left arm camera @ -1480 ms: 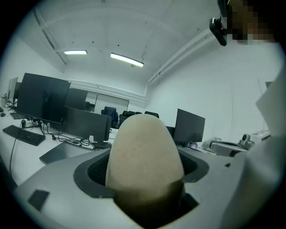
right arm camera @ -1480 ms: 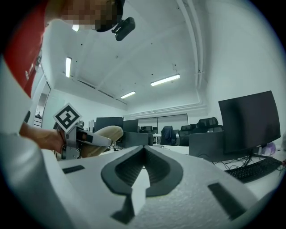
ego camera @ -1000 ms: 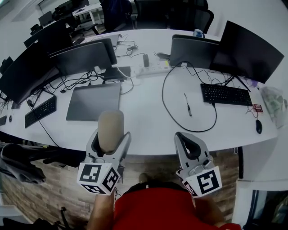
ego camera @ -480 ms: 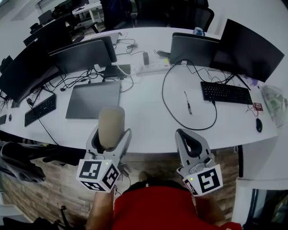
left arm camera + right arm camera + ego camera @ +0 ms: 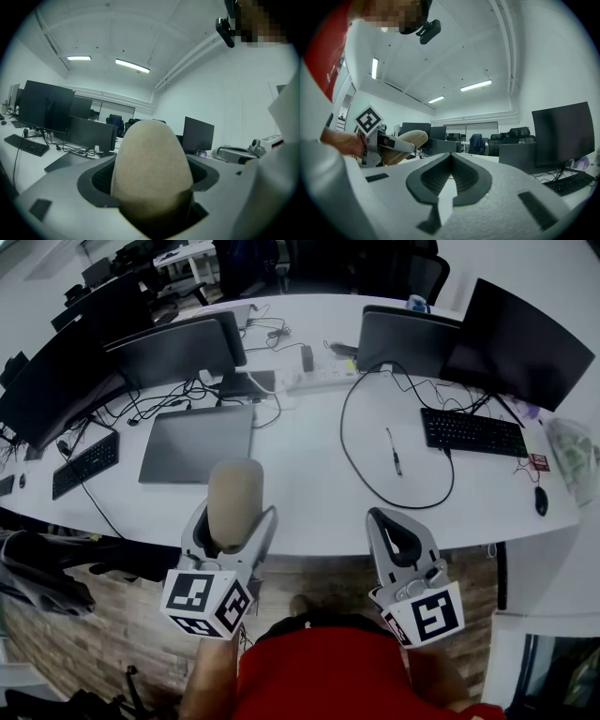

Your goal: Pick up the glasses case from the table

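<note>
Gripping the glasses case near its lower end, our left gripper had both jaws pressed against the case's sides. The rounded beige end stood up, off the white table, at its near edge and close to our body. We judged the case light and stiff-shelled, with a matte, perhaps fabric-like skin that should not slip. Its tapering oval form made the broad middle the safest place to clamp, since a hold near a rounded end could squeeze it out. Our right gripper hung beside it, jaws together with nothing between them. Farther out lay a looped black cable, a keyboard and a dark monitor. We could read no brand on the case. Only the square markers on the gripper cubes showed, and a red tag was too small to read.
</note>
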Motion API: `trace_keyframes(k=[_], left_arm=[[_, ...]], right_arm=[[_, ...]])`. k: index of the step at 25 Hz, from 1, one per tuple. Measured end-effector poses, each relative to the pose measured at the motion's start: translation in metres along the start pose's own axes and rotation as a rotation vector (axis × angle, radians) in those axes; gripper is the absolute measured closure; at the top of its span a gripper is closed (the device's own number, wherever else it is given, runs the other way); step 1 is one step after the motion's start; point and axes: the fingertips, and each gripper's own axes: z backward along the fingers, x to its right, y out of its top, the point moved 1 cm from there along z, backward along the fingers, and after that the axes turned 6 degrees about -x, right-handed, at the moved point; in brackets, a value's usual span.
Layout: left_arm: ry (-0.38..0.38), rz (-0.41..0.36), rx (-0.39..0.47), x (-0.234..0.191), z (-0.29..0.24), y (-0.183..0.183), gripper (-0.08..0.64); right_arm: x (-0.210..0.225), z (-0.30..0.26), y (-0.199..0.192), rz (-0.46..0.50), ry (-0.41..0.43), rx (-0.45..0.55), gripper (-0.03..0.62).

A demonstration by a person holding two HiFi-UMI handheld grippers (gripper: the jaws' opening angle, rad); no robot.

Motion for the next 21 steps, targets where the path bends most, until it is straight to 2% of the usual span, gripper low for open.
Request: trace_keyframes(k=[21], left_arm=[[-0.007, 0.002, -0.004, 0.0049, 0.0041, -0.0030, 0.164]], right_arm=[[0.0008, 0.0091, -0.0010, -0.007, -0.016, 0.003, 0.588]])
